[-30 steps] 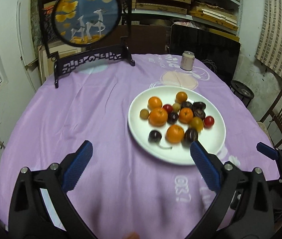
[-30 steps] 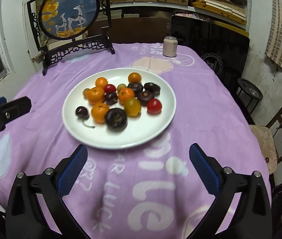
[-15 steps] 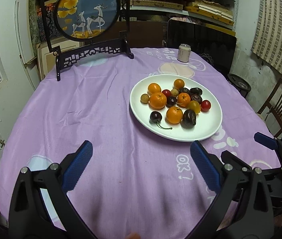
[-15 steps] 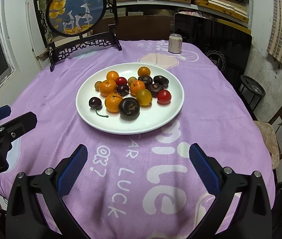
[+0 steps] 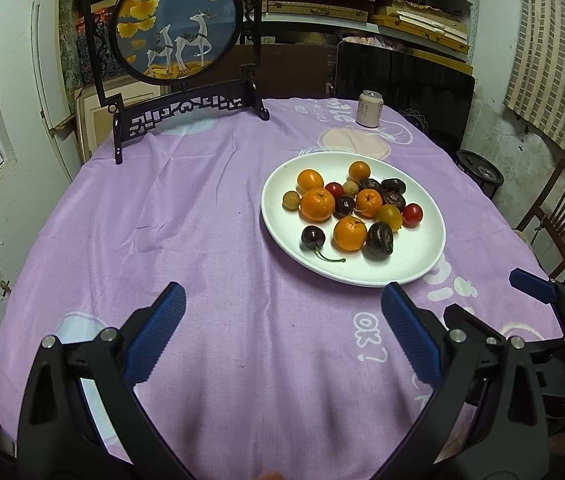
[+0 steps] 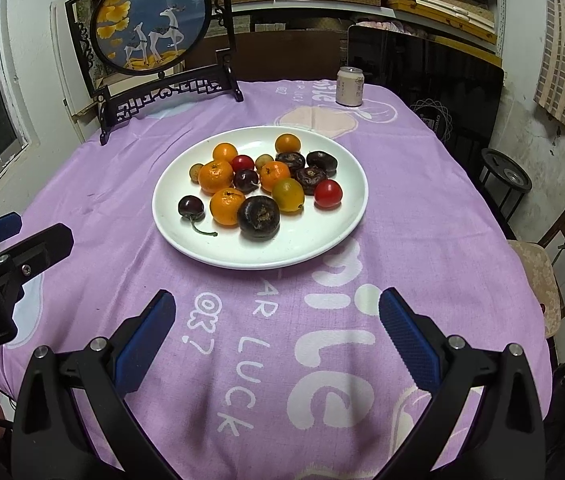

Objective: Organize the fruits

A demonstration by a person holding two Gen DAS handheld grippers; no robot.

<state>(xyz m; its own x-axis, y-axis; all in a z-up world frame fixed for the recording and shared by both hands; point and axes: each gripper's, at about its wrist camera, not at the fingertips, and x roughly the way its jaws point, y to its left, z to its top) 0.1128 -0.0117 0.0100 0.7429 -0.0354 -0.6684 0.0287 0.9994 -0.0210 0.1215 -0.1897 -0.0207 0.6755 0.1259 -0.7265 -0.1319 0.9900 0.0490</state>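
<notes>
A white plate [image 5: 414, 268] [image 6: 322, 248] rests on the purple tablecloth, holding several mixed fruits: oranges [image 5: 316, 204] [image 6: 215, 176], dark cherries [image 5: 313, 237] [image 6: 190, 207], dark water chestnuts [image 6: 258, 216], red cherry tomatoes [image 6: 328, 193] and small brown longans [image 5: 289, 200]. My left gripper [image 5: 282, 320] is open above bare cloth, near and left of the plate. My right gripper [image 6: 274, 320] is open too, in front of the plate over the cloth's white lettering. Nothing sits between either pair of fingers.
A round deer-painted screen on a black stand [image 5: 178, 32] [image 6: 150, 28] stands at the table's far left. A drink can [image 5: 370, 109] [image 6: 349, 86] is at the far edge. A wooden chair [image 6: 562, 252] is at the right, shelves behind.
Both grippers have pulled back and risen from the plate; the plate now appears farther away in both views. Both stay open.
</notes>
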